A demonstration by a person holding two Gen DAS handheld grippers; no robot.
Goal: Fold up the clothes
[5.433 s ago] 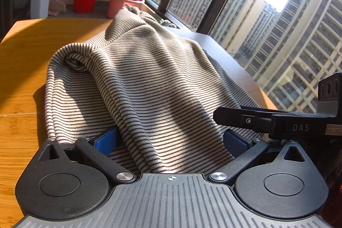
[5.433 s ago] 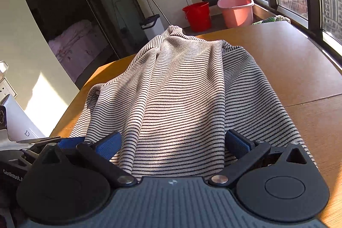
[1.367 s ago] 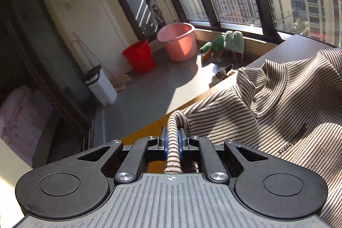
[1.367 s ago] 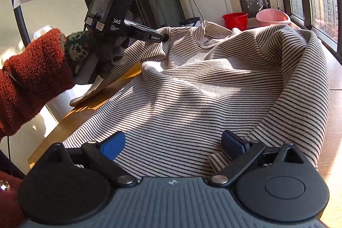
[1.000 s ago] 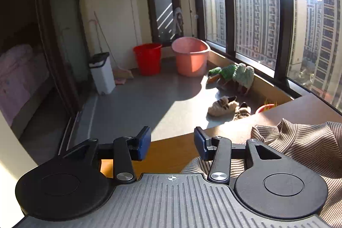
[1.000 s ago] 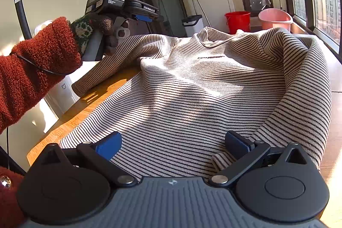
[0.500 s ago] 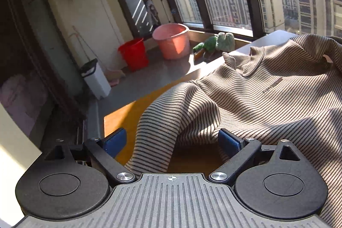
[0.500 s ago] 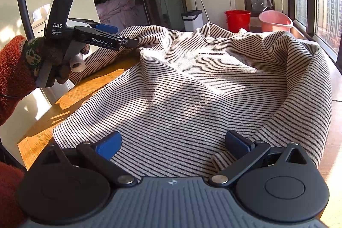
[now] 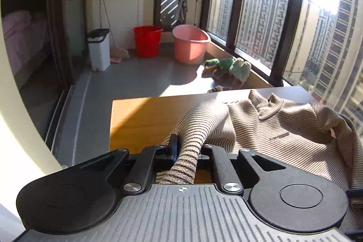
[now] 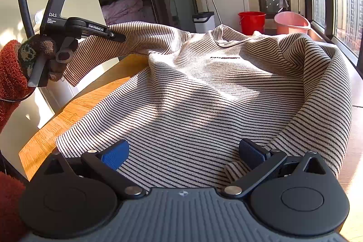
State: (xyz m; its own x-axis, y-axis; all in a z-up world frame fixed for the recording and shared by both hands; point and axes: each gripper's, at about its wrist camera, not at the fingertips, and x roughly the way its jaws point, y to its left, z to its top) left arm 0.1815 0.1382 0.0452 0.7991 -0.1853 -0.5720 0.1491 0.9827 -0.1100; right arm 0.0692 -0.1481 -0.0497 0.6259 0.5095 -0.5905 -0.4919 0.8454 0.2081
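Observation:
A beige striped sweater [image 10: 204, 92] lies front up on the wooden table [image 10: 90, 96], its collar at the far end. My left gripper [image 9: 187, 147] is shut on the sweater's left sleeve [image 9: 197, 126] near the cuff and holds it lifted off the table. In the right wrist view the left gripper [image 10: 118, 36] shows at the upper left with the sleeve [image 10: 136, 40] stretched out from it. My right gripper [image 10: 182, 151] is open, its blue pads [image 10: 114, 154] low over the sweater's hem. The right sleeve side is bunched in a ridge [image 10: 326, 87].
The table's far edge [image 9: 181, 98] and left edge [image 9: 111, 126] are close. On the floor beyond stand a red bucket [image 9: 147, 40], a pink basin [image 9: 190, 43] and a white bin [image 9: 99, 49]. Windows run along the right.
My left gripper has shut on the left sleeve and lifted it outward to the left. The right gripper has stayed open over the hem.

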